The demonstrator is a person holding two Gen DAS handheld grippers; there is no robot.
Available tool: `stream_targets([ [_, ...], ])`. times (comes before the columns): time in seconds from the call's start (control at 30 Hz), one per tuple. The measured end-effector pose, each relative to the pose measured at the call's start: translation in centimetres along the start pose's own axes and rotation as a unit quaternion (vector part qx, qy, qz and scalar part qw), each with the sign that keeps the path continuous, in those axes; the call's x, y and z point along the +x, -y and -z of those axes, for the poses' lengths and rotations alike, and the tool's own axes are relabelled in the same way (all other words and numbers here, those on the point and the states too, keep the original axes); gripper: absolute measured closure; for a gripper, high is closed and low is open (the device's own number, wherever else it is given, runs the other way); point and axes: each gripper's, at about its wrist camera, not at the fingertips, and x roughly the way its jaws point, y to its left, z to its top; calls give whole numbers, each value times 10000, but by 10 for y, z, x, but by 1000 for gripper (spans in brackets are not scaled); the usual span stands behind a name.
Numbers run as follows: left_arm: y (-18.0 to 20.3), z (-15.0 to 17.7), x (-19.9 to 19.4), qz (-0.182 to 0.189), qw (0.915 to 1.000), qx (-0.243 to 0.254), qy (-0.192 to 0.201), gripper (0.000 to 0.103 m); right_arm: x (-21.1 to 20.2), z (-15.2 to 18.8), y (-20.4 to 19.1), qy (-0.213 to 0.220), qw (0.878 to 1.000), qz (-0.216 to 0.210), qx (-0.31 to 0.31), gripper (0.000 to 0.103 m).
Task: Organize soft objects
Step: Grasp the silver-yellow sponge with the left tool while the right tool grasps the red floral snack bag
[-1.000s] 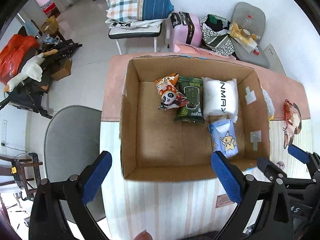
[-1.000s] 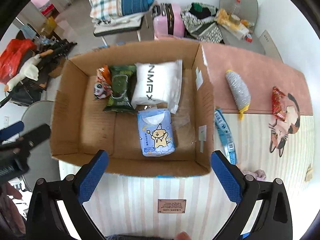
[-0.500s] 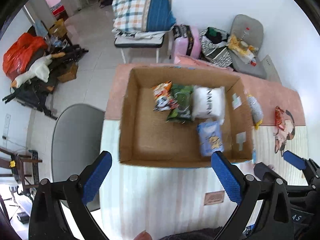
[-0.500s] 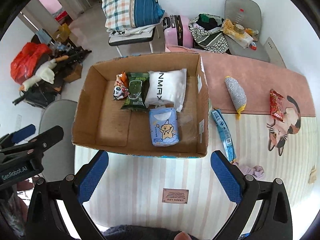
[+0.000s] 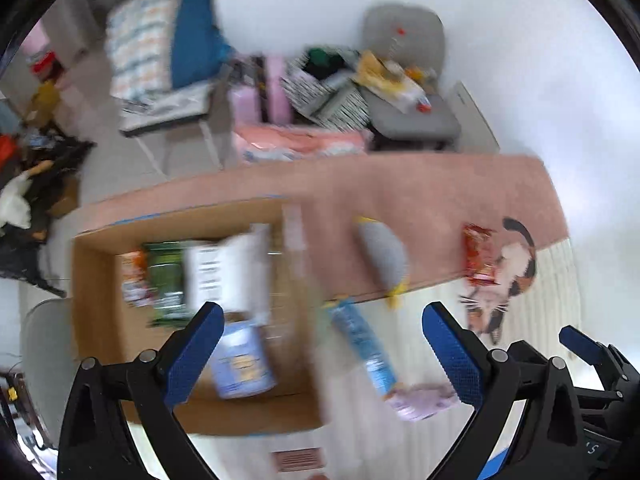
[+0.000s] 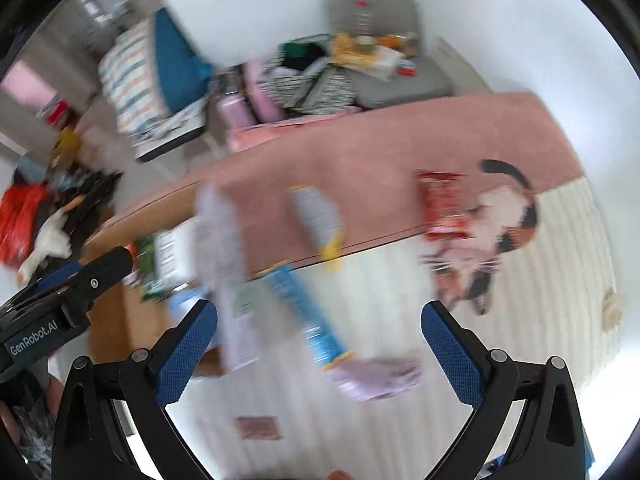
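Both views are motion-blurred. A cardboard box (image 5: 96, 312) on the table holds a white pack (image 5: 224, 272), a green pack (image 5: 168, 280), an orange snack bag (image 5: 134, 280) and a blue tissue pack (image 5: 242, 364). Outside it, to the right, lie a blue tube pack (image 5: 362, 340), a lilac cloth (image 5: 420, 400), a grey pouch (image 5: 382, 256) and a red snack bag (image 5: 478, 256). They also show in the right wrist view: the tube pack (image 6: 308, 312), the cloth (image 6: 376, 376), the pouch (image 6: 316, 216), the red bag (image 6: 444, 208). My left gripper (image 5: 320, 356) and right gripper (image 6: 320, 352) are open and empty above the table.
The table has a pink mat (image 5: 400, 188) with a cat picture (image 5: 512, 276) and a striped cloth (image 6: 400, 300). Behind it stand a chair with a plaid pillow (image 5: 160, 48), a pink suitcase (image 5: 264, 92) and a grey chair with clutter (image 5: 404, 80). A grey chair (image 5: 44, 360) stands at left.
Both grippers have swung to the right, away from over the box toward the loose items beside it. Both stayed open and empty.
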Motion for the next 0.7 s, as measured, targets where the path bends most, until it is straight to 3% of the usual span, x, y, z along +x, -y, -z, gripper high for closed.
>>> stream_targets([
  [0.1, 25, -26, 56, 211, 9977, 65, -639, 4, 21, -30, 49, -126, 9996, 191, 190, 0],
  [0.17, 38, -41, 100, 172, 9941, 35, -1068, 19, 36, -45, 75, -210, 9990, 218, 323, 0],
  [0.23, 43, -48, 135, 98, 9900, -47, -1404, 28, 59, -63, 102, -361, 9980, 177, 495, 0],
  [0.33, 44, -55, 185, 111, 9816, -307, -1881, 28, 96, -86, 130, -615, 9962, 205, 589, 0],
  [0.47, 45, -60, 221, 145, 9737, -572, -2199, 28, 151, -108, 152, -1030, 9923, 273, 627, 0],
  [0.7, 48, -62, 259, 44, 9650, -668, -2537, 28, 229, -117, 169, -1692, 9830, 348, 623, 2],
])
